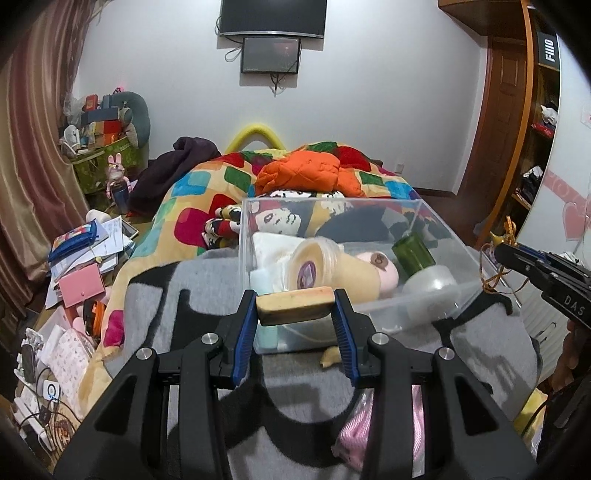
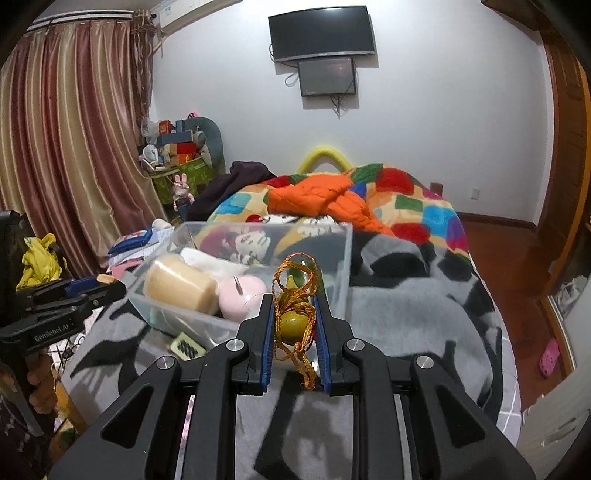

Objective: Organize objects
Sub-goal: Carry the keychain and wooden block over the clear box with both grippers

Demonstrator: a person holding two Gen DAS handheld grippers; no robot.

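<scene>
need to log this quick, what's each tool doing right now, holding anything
left tool: shut on a tan wooden block
right tool: shut on a yellow-green bead ornament with an orange cord

The storage bin [image 1: 436, 295] rests on the blanket [image 1: 207, 280] at the near end of the bed. Inside the bin, a jar [image 1: 314, 267] lies on its side at the centre; a folded cloth [image 1: 269, 247] sits to the jar's left, a bottle [image 1: 412, 254] to its right. Behind the bin, a jacket [image 1: 306, 171] lies on the quilt [image 1: 207, 188]. Left of the bin, on the floor beside the bed, papers [image 1: 107, 243] are piled. Far behind the bin, two screens [image 1: 271, 16] hang on the wall, one above the other.

The left gripper [image 1: 295, 310] holds a block [image 1: 293, 304] above the bin's near rim. The right gripper [image 2: 295, 317], right of the bin, holds a corded ornament [image 2: 295, 321].
</scene>
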